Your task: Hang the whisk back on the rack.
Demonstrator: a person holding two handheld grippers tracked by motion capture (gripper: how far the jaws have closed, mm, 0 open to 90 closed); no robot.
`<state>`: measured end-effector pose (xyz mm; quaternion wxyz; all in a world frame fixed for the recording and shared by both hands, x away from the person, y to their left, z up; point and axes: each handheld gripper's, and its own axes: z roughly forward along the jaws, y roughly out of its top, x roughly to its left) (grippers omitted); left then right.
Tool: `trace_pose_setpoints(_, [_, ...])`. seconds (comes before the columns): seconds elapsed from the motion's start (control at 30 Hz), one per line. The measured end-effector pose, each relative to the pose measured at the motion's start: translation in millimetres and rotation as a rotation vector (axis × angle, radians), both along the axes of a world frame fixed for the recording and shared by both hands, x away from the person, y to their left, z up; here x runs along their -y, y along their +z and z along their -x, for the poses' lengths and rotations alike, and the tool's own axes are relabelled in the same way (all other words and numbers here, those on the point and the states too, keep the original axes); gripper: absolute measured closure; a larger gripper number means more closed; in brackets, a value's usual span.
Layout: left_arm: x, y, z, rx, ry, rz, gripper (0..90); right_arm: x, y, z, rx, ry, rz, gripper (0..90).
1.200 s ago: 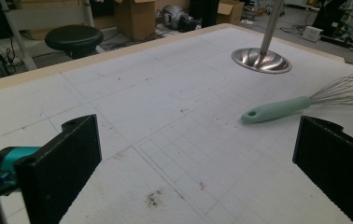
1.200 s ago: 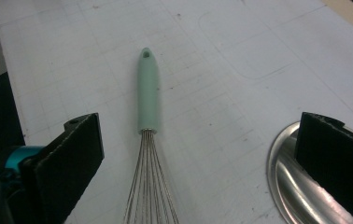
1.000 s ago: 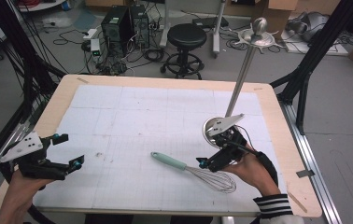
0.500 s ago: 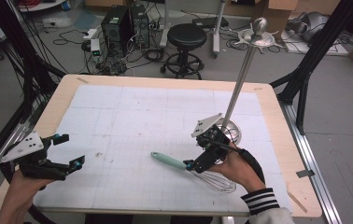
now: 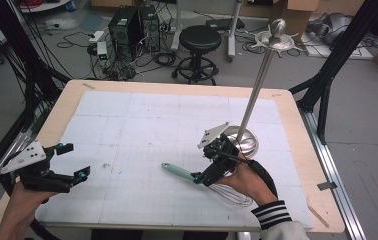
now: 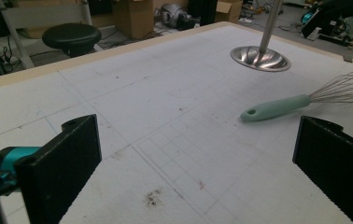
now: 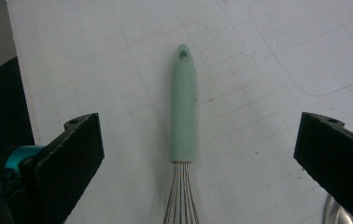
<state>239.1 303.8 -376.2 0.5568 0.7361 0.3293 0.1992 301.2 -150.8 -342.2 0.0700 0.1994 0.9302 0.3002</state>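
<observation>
Table (image 5: 127,125) first: a wide white gridded mat in a pale wood frame, flat beneath both claws. Behind the right claw (image 5: 212,165) rises a polished steel stand (image 5: 257,90) on a round dished base. That claw has swung from beside the base to above the whisk (image 7: 183,116), so a grab looks imminent. Jaws spread wide, smooth mint handle centred between them, thin wire loops trailing back underneath. Left claw (image 5: 67,165) hangs open, well apart.

Black ribbed jaws, teal fittings, grey plates, black-and-white striped cuff (image 5: 271,213)
</observation>
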Motion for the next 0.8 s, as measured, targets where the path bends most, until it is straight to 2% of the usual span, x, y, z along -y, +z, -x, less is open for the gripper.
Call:
trace_pose_setpoints(0.43, [-0.5,0.6,0.7,0.011,-0.014,0.006,1.7,-5.3,-10.6,0.2,-0.014,0.005,0.031,0.4])
trace_pose_setpoints(0.77, [-1.0,1.4,1.2,0.012,-0.017,0.003,1.7,-20.5,-26.7,-2.5,-0.029,0.025,0.096,0.4])
trace_pose_setpoints(0.8, [-1.0,1.5,1.4,0.012,-0.017,0.006,1.7,-24.4,-30.1,-2.8,-0.033,0.023,0.120,0.4])
